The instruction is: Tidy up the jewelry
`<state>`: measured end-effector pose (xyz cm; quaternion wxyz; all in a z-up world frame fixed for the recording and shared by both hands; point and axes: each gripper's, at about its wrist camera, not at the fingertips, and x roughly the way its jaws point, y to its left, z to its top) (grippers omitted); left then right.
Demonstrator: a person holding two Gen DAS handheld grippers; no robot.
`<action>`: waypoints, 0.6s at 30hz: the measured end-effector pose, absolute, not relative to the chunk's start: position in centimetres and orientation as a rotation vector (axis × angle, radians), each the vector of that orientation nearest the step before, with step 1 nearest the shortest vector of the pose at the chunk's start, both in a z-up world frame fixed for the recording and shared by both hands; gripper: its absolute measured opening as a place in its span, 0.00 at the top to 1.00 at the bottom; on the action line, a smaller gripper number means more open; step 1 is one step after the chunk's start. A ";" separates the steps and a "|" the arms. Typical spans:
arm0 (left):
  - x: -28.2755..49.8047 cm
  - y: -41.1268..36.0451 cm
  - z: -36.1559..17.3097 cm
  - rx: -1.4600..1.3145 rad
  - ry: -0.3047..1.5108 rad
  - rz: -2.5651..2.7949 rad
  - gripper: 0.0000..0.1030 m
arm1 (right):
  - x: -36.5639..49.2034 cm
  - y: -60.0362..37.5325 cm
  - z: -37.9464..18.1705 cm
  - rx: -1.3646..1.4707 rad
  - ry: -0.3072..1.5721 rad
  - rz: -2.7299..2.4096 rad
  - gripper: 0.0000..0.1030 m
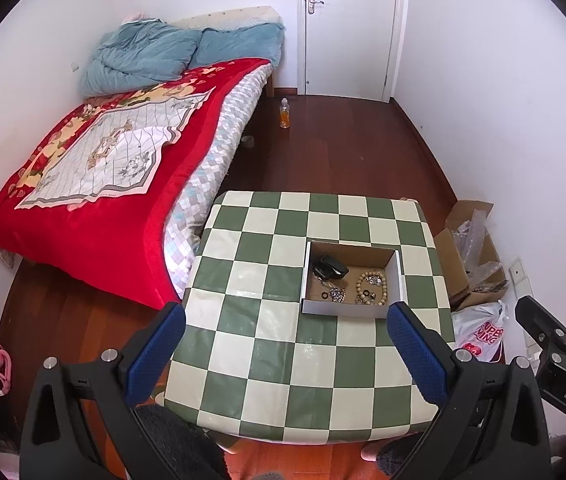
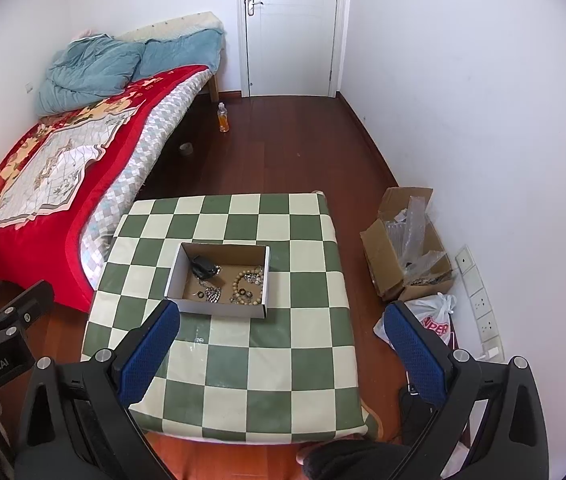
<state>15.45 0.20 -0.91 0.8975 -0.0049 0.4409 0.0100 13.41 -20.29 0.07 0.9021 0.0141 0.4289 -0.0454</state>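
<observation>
A shallow cardboard box (image 1: 398,276) (image 2: 173,270) stands on the green-and-cream checked table (image 1: 275,360) (image 2: 263,360). Inside lie a wooden bead bracelet (image 1: 381,290) (image 2: 239,286), a black pouch (image 1: 329,267) (image 2: 203,265), silvery chain pieces (image 1: 336,294) (image 2: 213,294) and small dark rings. My left gripper (image 1: 287,320) hangs open above the table's near half, short of the box, with nothing between its blue pads. My right gripper (image 2: 283,320) is also open and empty, held high over the near right part of the table. The right gripper also shows at the right edge of the left wrist view.
A bed with a red blanket (image 1: 95,184) (image 2: 43,168) runs along the left of the table. An open carton of plastic wrap (image 1: 471,256) (image 2: 407,248) and a white plastic bag (image 1: 483,330) (image 2: 431,316) sit on the floor to the right. A bottle (image 1: 284,114) (image 2: 223,118) stands near the door.
</observation>
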 end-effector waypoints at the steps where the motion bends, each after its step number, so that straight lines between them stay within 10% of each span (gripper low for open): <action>1: 15.5 0.2 -1.0 -0.010 0.916 0.022 0.01 | 13.4 -20.3 0.0 0.029 0.887 -0.094 0.00; 18: 15.3 0.3 -1.2 0.002 0.918 0.030 0.01 | 13.0 -19.9 -0.6 0.017 0.896 -0.090 0.00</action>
